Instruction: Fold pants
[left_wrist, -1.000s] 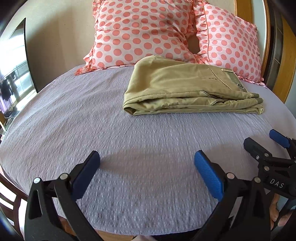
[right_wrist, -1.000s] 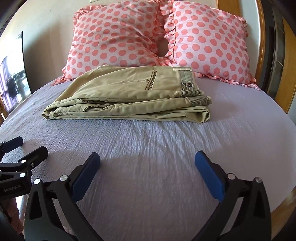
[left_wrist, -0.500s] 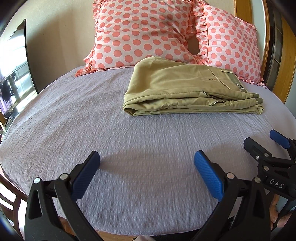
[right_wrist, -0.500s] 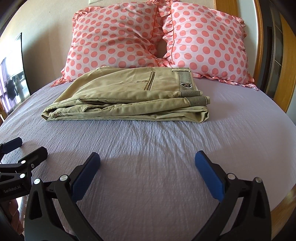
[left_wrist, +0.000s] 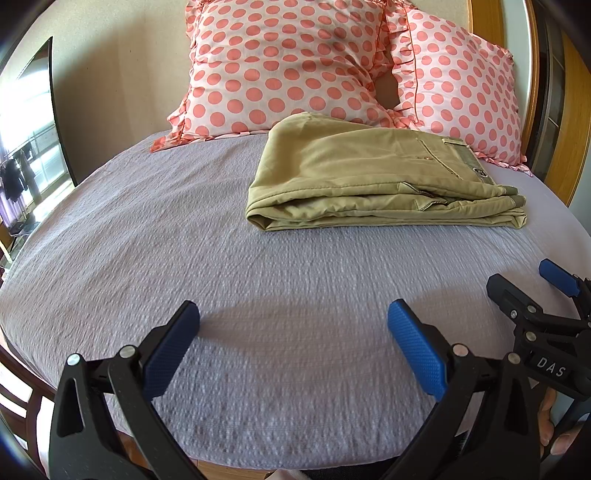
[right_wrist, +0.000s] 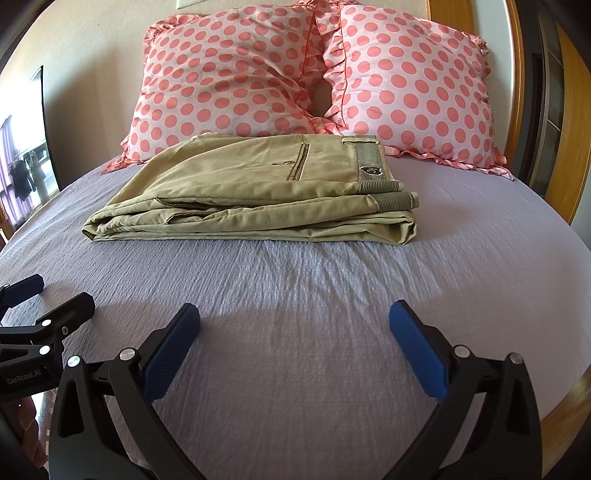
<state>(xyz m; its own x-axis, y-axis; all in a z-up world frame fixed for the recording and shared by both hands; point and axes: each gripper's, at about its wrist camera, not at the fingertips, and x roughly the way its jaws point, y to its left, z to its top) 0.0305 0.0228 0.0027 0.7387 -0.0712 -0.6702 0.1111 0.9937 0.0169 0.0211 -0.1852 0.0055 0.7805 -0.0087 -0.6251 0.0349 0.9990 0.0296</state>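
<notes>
Khaki pants (left_wrist: 373, 184) lie folded in a flat stack on the grey-lilac bedspread (left_wrist: 184, 240), in front of the pillows; they also show in the right wrist view (right_wrist: 258, 195), waistband to the right. My left gripper (left_wrist: 293, 332) is open and empty, low over the bed's near part, well short of the pants. My right gripper (right_wrist: 294, 332) is open and empty too, beside the left one. Each gripper shows at the edge of the other's view: the right one (left_wrist: 532, 291) and the left one (right_wrist: 44, 299).
Two pink pillows with coral dots (right_wrist: 236, 74) (right_wrist: 410, 85) lean on the wall behind the pants. A wooden bed frame (right_wrist: 569, 122) runs along the right. A dark screen or mirror (left_wrist: 37, 110) stands at the left.
Both views have crept slightly back and down; the pants sit a little higher in frame. The pants and both open grippers are otherwise unchanged.
</notes>
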